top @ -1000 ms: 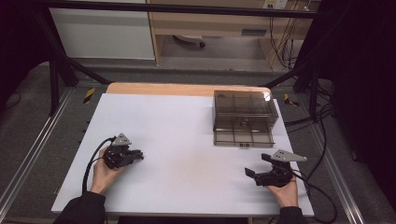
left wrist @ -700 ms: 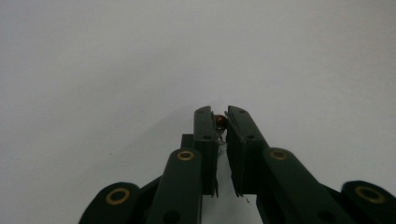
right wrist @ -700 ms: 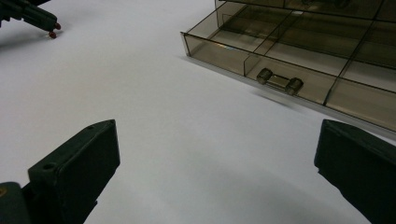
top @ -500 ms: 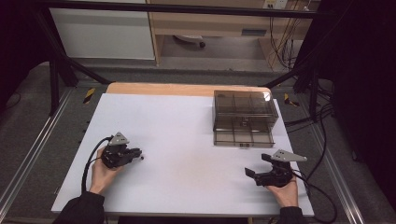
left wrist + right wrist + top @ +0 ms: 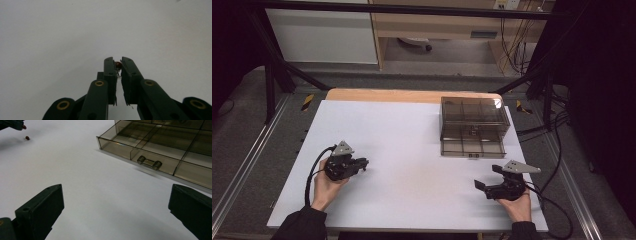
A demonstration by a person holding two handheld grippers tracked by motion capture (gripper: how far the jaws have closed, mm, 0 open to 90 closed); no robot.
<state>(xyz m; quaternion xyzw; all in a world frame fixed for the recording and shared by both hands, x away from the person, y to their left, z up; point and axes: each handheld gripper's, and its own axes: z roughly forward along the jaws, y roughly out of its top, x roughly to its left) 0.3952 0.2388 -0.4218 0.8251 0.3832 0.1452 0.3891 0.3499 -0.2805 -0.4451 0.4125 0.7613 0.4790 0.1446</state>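
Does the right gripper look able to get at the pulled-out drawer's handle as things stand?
Probably yes. The right gripper is open, and bare white table lies between it and the drawer handle, which faces it with nothing in the way.

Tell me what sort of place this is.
Probably a lab or workshop bench set up for recording handling work: a white table framed by metal rails, cables trailing behind, and a smoked-plastic drawer box with one drawer pulled out. A person holds two grippers over it.
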